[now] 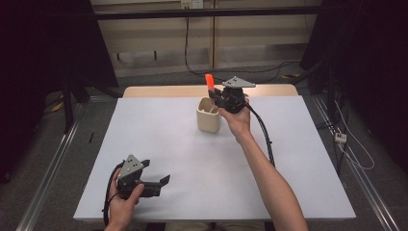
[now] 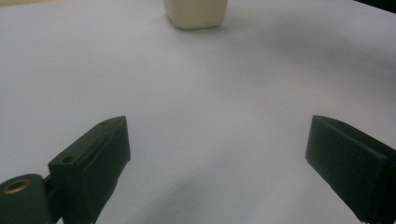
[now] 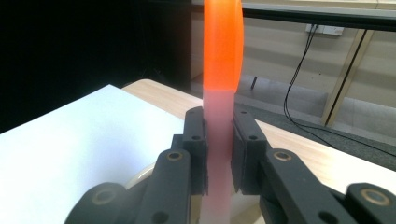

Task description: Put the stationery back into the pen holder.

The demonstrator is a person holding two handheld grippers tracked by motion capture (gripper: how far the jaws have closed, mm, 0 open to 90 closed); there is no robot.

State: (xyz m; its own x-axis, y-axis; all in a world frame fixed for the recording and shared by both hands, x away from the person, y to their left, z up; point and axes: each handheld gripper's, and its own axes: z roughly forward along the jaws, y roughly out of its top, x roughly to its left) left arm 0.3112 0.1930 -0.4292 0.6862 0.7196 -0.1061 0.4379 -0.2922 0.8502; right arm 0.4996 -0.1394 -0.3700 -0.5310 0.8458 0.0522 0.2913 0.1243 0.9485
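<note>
Right gripper (image 1: 215, 94): up above the cream holder (image 1: 209, 115) at the far middle of the white table (image 1: 159, 144); jaws clamped on an upright tool (image 3: 219, 116), orange top, pale translucent shaft
Hidden: the tool's lower end drops behind the jaws in the right gripper view; cannot tell whether it reaches into the holder; what kind of tool it is stays unclear
Left gripper (image 1: 156, 185): low at the near left of the table; jaws wide apart, nothing between them
Cut off: the holder's top in the left gripper view
Writing: none readable
</note>
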